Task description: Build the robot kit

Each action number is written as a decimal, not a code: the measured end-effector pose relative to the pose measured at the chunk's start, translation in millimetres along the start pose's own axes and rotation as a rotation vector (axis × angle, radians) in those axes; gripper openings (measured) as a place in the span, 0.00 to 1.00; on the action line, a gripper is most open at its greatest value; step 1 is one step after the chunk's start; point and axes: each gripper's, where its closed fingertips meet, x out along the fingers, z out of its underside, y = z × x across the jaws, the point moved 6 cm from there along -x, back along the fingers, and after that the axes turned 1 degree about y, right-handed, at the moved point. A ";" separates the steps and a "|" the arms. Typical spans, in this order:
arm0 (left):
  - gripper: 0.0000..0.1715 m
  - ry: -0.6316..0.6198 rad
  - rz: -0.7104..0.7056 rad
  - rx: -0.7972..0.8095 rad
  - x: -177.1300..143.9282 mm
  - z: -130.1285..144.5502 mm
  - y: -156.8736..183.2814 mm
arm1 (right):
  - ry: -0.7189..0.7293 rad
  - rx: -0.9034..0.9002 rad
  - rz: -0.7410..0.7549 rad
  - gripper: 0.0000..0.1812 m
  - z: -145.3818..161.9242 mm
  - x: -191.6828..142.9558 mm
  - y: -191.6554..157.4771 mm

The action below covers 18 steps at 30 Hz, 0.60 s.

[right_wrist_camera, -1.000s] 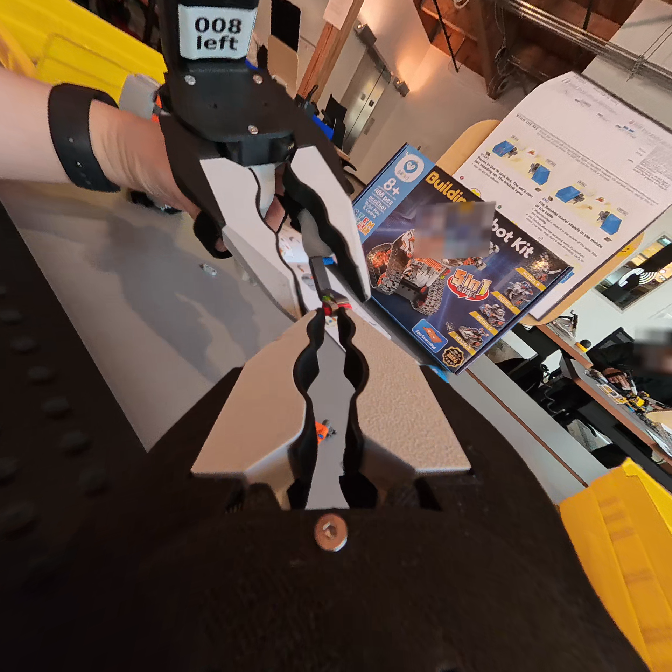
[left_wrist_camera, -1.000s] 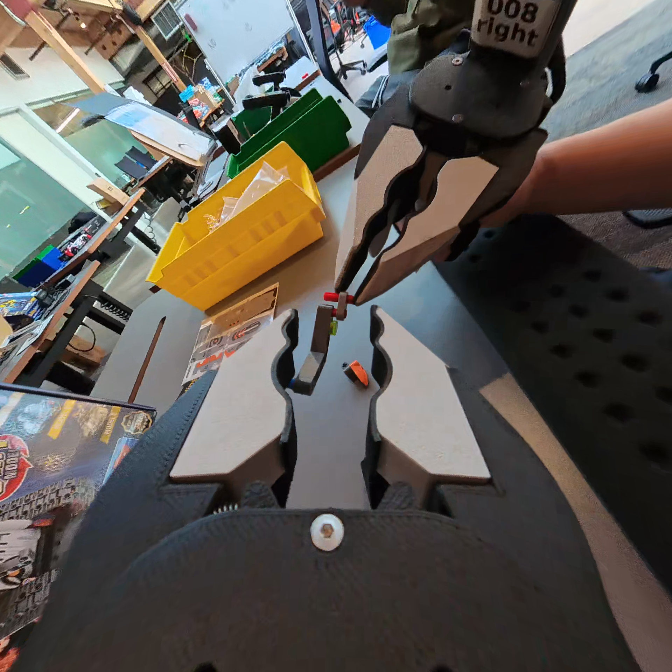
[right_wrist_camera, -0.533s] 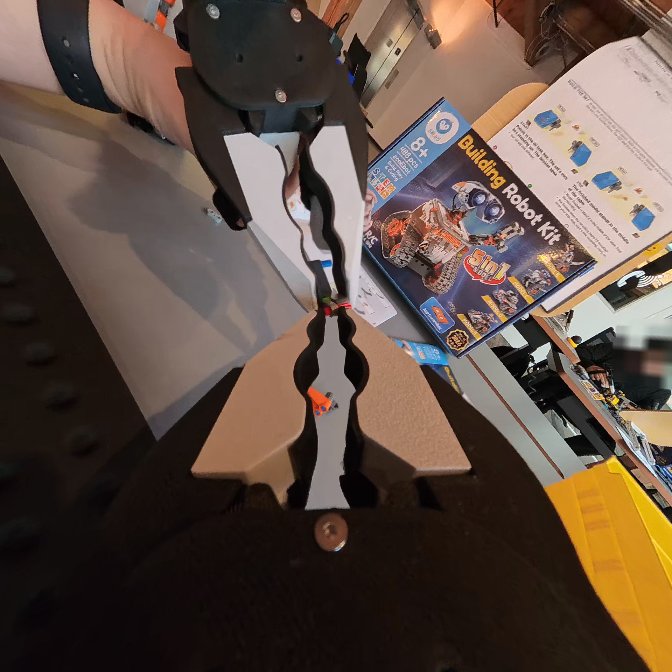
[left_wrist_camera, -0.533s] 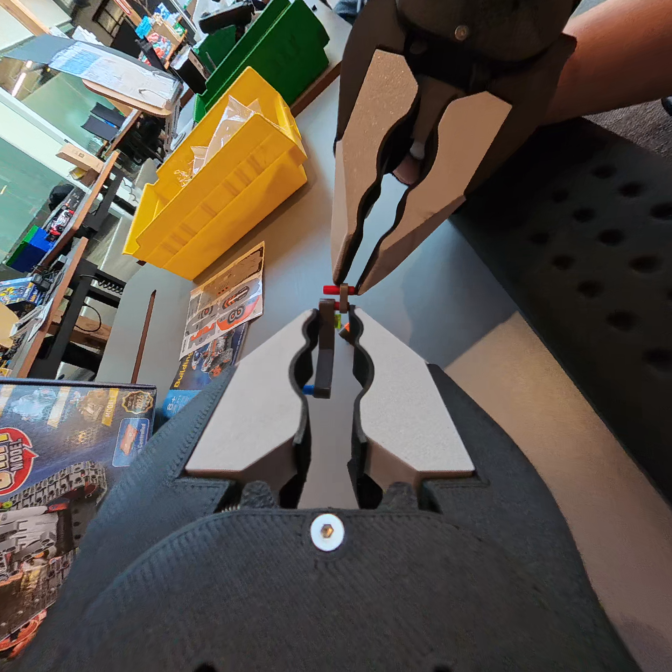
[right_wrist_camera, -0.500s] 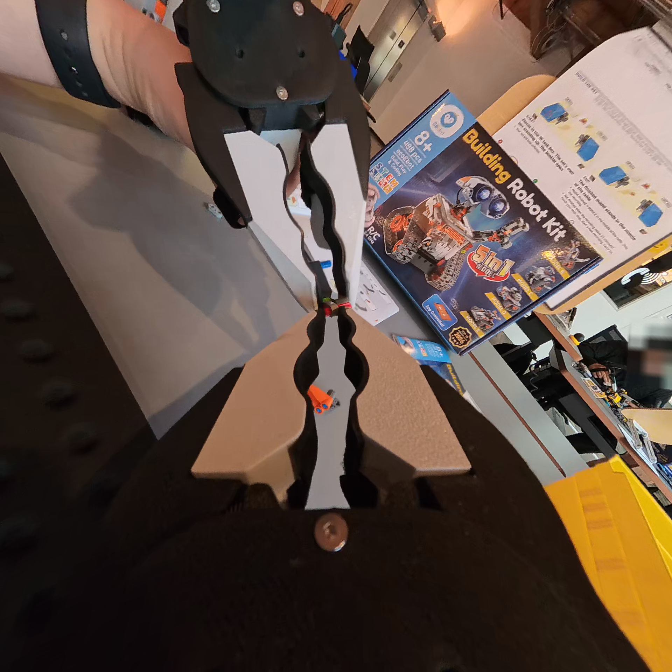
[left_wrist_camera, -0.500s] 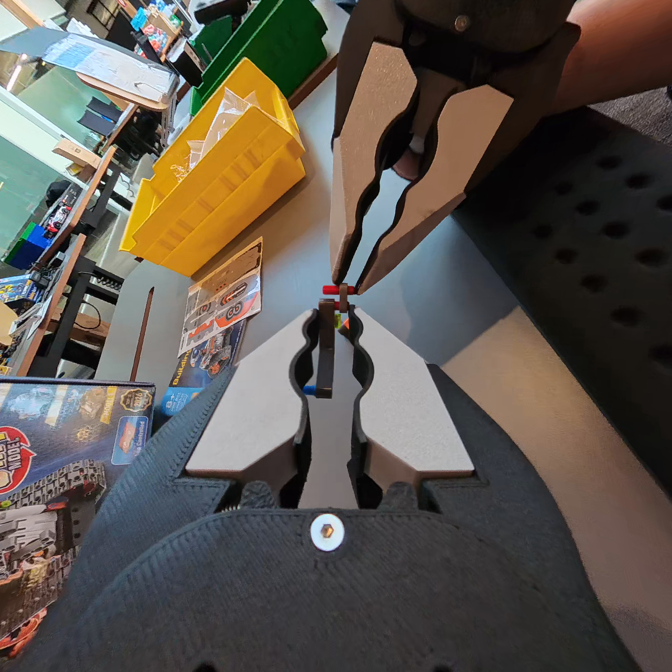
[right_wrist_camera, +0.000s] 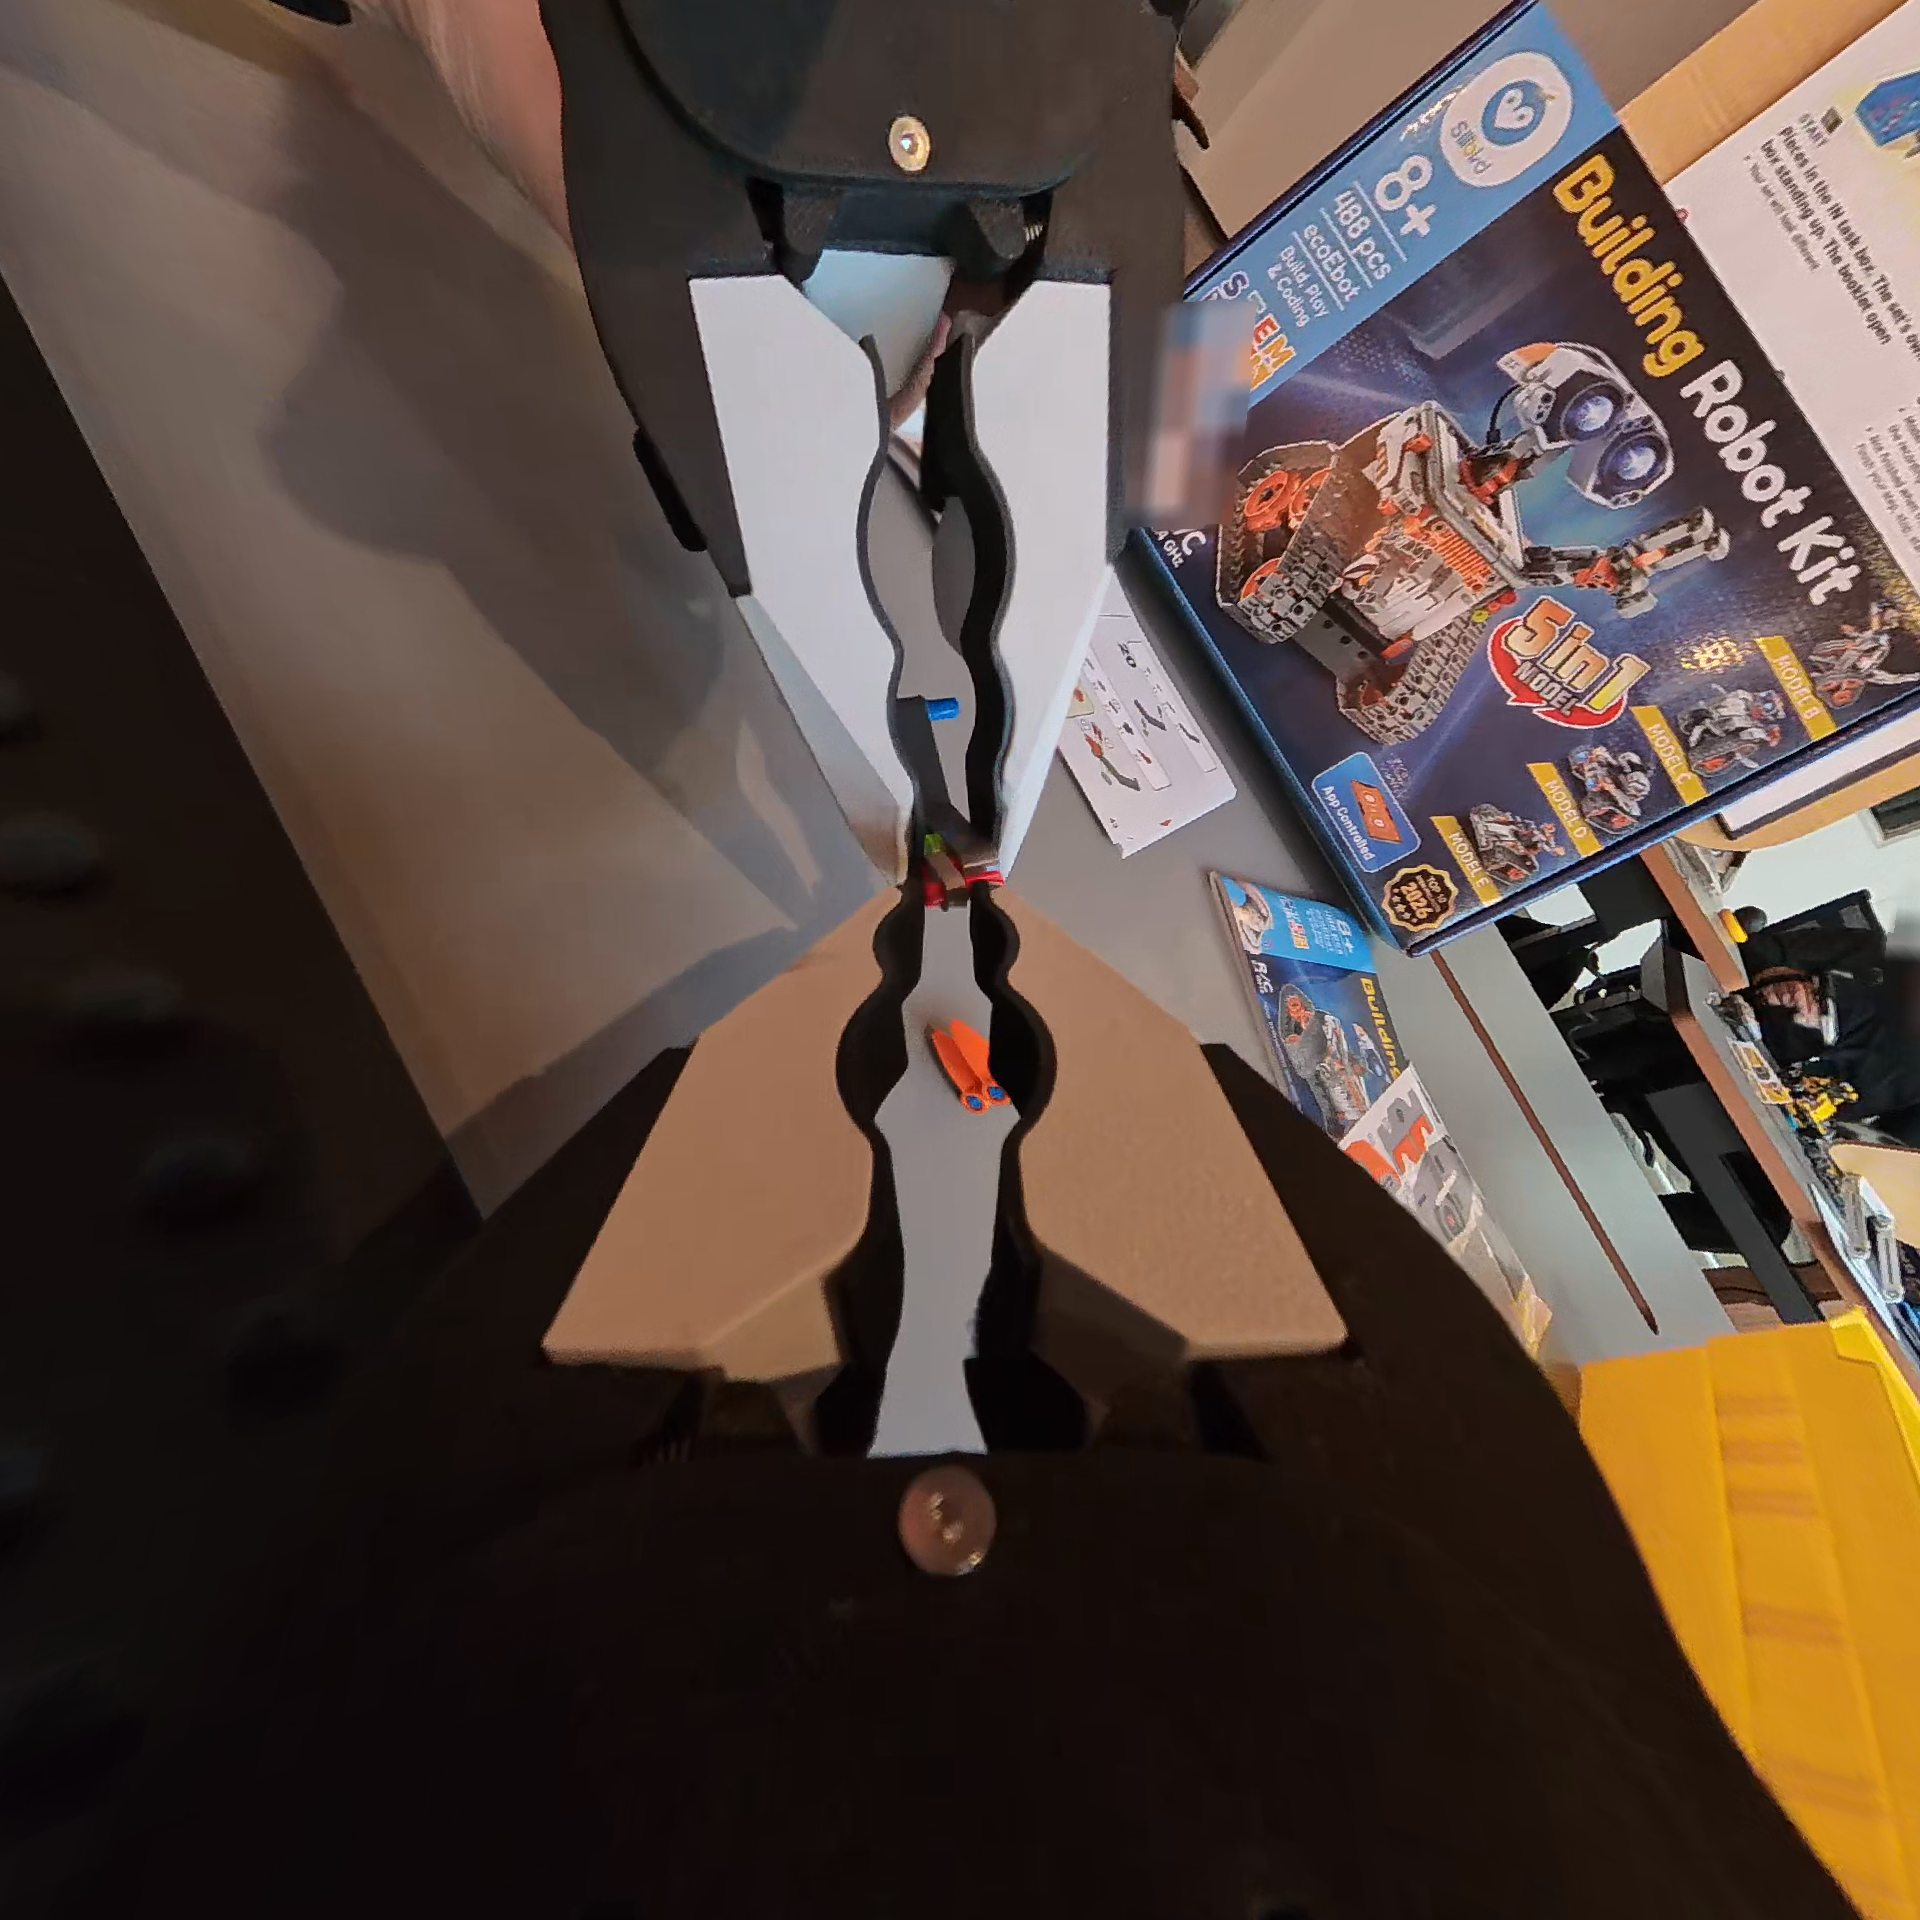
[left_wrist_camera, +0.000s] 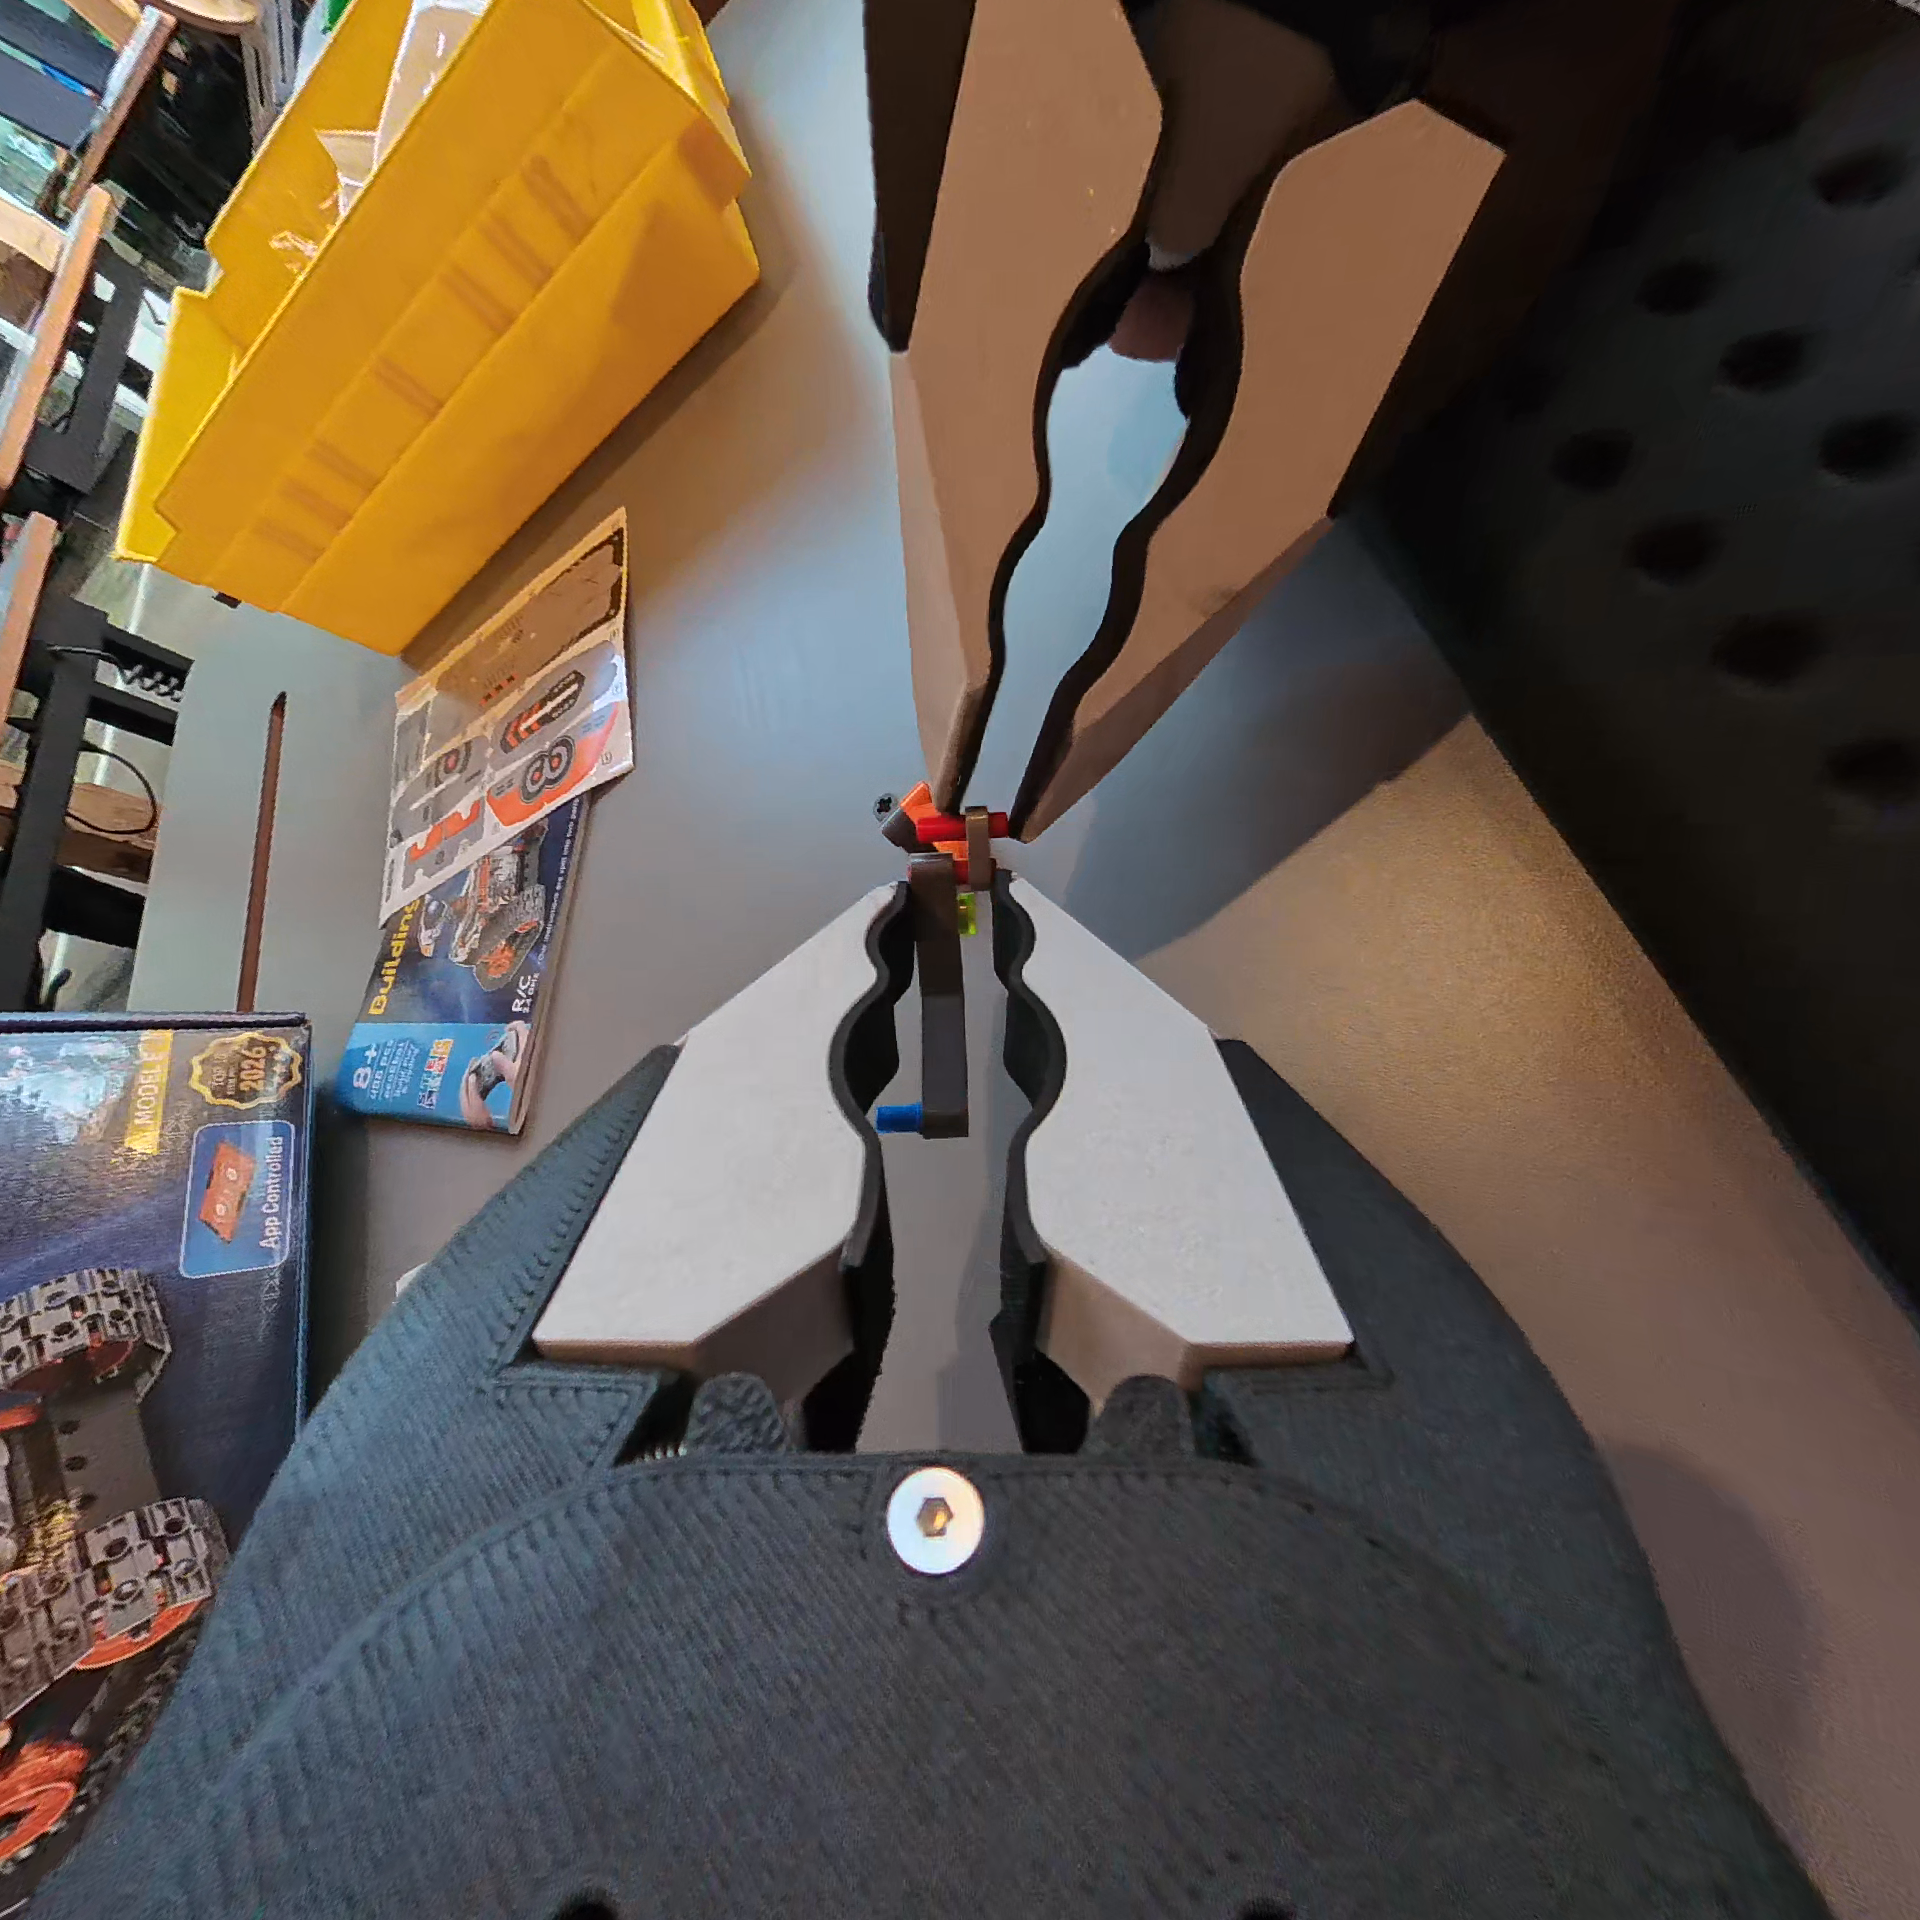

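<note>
We note the left gripper with its tongs drawn narrow, clamped on a dark grey beam that stands lengthwise between the fingers; a blue pin sticks out of the beam's near end and a small green piece sits near its far end. Tip to tip with it, the right gripper comes in from above, tongs likewise narrow and pinched on a red pin carrying a small brown connector, which meets the top of the beam. In the right wrist view the same joint lies where both pairs of tips touch. An orange piece lies loose on the grey table beneath the right gripper. Off to the side we record a yellow bin, a sticker sheet and booklet just beside it, and a kit box; a black studded mat lies on the opposite side
</note>
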 end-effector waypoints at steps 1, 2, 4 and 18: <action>0.07 -0.004 0.002 0.003 0.7 1.0 0.7 | -0.007 0.004 -0.012 0.04 0.9 0.7 -0.9; 0.07 -0.014 0.010 0.001 1.7 2.3 1.7 | -0.013 0.011 -0.028 0.04 2.1 1.7 -1.8; 0.07 -0.030 0.021 -0.011 3.8 5.0 4.1 | -0.029 0.018 -0.052 0.04 4.4 3.8 -3.5; 0.07 -0.078 0.038 -0.047 17.4 17.2 14.5 | -0.139 -0.012 -0.123 0.04 16.6 11.4 -13.1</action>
